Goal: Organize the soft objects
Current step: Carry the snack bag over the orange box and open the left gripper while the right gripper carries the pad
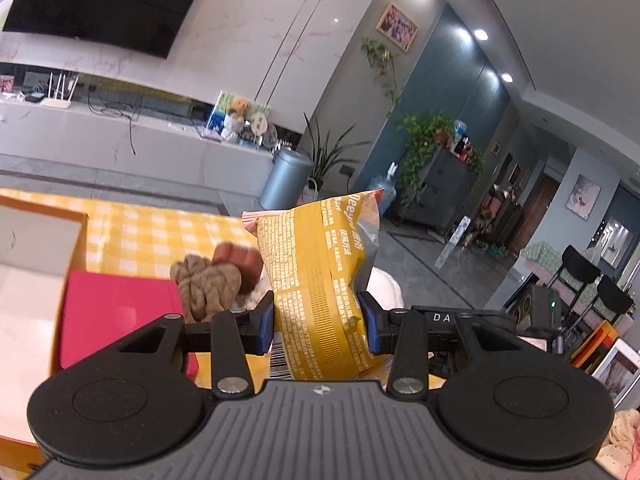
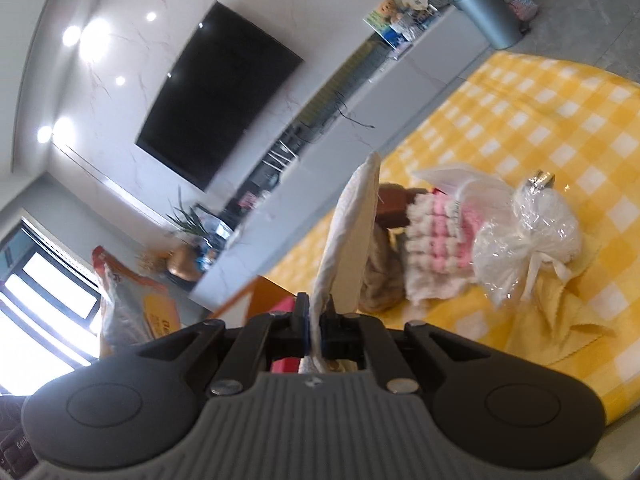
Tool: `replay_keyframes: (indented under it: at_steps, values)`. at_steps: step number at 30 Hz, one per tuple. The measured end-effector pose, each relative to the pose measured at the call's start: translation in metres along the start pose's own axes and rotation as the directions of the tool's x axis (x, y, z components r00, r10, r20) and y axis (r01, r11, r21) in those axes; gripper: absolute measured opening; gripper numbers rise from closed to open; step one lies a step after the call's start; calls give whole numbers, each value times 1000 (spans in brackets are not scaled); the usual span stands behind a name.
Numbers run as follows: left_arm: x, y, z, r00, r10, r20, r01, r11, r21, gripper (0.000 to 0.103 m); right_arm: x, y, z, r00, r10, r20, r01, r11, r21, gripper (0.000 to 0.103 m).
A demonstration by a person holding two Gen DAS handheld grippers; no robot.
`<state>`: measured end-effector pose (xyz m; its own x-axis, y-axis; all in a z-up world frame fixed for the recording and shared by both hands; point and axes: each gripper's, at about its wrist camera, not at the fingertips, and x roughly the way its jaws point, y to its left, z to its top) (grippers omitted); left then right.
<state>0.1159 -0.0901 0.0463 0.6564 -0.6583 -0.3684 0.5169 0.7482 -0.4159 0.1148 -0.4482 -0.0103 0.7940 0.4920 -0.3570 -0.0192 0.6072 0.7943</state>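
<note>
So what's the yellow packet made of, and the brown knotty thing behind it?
The yellow packet looks like thin plastic film: it is printed, creased, and silvery where an edge folds over. The brown knotty thing looks like thick twisted rope, probably cotton or jute, matte and fuzzy, with visible twisted strands.

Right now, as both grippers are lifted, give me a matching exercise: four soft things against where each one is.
Things:
1. yellow snack bag
2. white flat pouch
3. pink and white knitted piece
4. tan rope bundle

Places:
A. lying on the checked cloth
B. between the right gripper's pads
C. beside the red box
D. between the left gripper's pads

Pairs: 1-D, 2-B, 3-A, 4-C
</note>
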Motion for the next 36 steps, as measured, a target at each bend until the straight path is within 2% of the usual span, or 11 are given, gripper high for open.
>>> replay_keyframes:
  at_steps: [10,17,21,25,28,30,34,36]
  values:
    - [-32,6,16,1000,9,13,-9,999,-47,48,-18,15,2,991,108,78,-111,993,27,3]
    - [-49,21,27,997,70,22,-68,996,-59,48,-20,23,0,987,137,81,-137,991,3,3]
    - [-58,35,33,992,121,24,-119,991,-66,48,-18,26,-3,987,147,67,-147,989,-4,3]
    - [-70,53,34,984,175,34,-172,982,-78,48,-10,40,-5,977,209,36,-209,978,-8,3]
    - [-82,65,30,977,204,64,-196,974,-111,48,-2,59,-12,963,269,6,-268,963,-25,3]
    - [-87,70,26,972,220,85,-212,972,-99,48,8,74,-19,956,293,-26,-294,955,-37,3]
    - [-98,84,22,964,249,96,-241,967,-89,48,32,103,-38,949,304,-88,-309,950,-53,3]
    - [-101,91,20,952,293,88,-285,954,-92,48,47,116,-47,948,299,-110,-306,951,-52,3]
